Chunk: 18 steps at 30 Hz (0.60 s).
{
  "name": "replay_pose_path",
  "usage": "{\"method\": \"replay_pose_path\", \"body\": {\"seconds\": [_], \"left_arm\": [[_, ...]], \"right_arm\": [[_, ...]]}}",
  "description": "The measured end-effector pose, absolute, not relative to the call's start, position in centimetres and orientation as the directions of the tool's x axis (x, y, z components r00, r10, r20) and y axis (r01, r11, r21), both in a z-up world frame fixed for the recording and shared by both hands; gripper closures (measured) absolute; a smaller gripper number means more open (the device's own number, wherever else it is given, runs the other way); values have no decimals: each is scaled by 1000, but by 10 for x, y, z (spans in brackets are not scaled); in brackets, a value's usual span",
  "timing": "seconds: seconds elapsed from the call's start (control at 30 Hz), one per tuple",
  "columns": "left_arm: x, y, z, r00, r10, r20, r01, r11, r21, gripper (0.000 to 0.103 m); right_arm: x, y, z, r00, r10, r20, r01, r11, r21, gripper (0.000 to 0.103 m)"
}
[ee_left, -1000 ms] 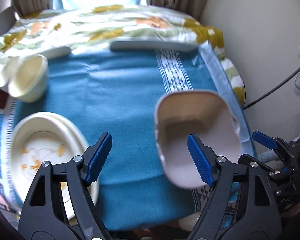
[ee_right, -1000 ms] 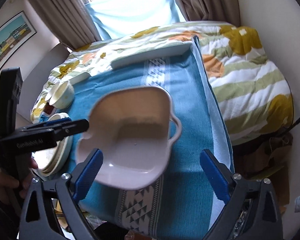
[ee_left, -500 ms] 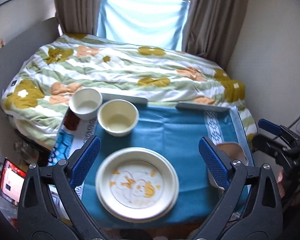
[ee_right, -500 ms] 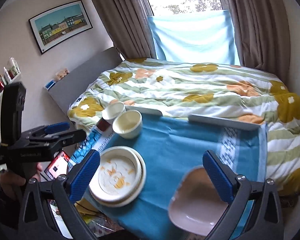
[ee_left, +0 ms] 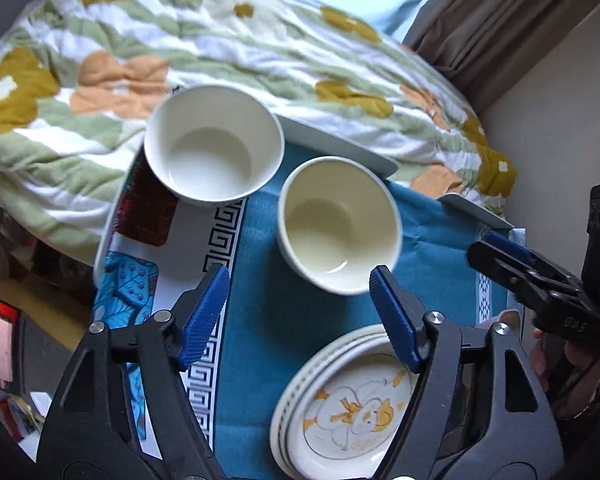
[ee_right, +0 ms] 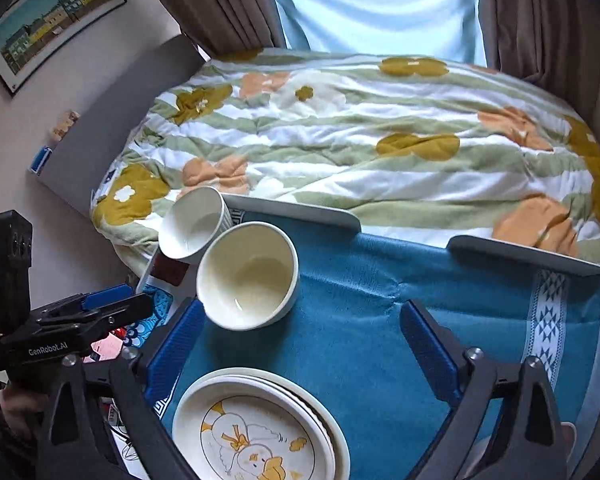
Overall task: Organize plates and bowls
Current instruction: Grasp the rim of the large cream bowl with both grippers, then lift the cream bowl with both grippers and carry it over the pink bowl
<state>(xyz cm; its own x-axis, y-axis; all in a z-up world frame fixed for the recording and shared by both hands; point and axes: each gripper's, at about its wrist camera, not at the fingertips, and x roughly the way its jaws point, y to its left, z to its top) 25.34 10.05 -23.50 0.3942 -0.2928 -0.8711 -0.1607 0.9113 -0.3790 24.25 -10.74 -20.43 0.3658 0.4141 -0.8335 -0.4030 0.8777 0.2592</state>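
Note:
A cream bowl (ee_left: 338,226) sits on the blue cloth just beyond my open, empty left gripper (ee_left: 300,308). A white bowl (ee_left: 214,152) stands behind it to the left. A stack of plates (ee_left: 348,408) with a duck picture lies near the front edge. In the right wrist view the cream bowl (ee_right: 248,274), white bowl (ee_right: 192,224) and plate stack (ee_right: 256,432) show too. My right gripper (ee_right: 300,344) is open and empty above the cloth, right of the cream bowl. The pinkish handled dish is out of sight.
The table (ee_right: 500,304) carries a blue cloth and stands against a bed with a flowered quilt (ee_right: 380,140). Grey raised table rims (ee_right: 292,210) line the far edge. A printed mat (ee_left: 140,280) lies at the left end. The left gripper shows in the right wrist view (ee_right: 100,312).
Both grippers have moved forward and left, closer to the two bowls. The pinkish dish seen at the right front earlier has left both views.

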Motion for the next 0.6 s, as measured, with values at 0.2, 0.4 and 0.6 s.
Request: {"method": "replay_pose_path", "body": {"seconds": [0.2, 0.4, 0.6], "left_arm": [[290, 97, -274, 314, -346, -884, -147, 902, -405, 52], [307, 95, -293, 273, -350, -896, -140, 907, -397, 72], [313, 92, -299, 255, -351, -901, -107, 916, -387, 87]], "right_arm": [[276, -80, -258, 227, 395, -890, -346, 887, 305, 47], [289, -69, -273, 176, 384, -906, -331, 890, 313, 65], [293, -63, -283, 151, 399, -905, -315, 887, 338, 87]]}}
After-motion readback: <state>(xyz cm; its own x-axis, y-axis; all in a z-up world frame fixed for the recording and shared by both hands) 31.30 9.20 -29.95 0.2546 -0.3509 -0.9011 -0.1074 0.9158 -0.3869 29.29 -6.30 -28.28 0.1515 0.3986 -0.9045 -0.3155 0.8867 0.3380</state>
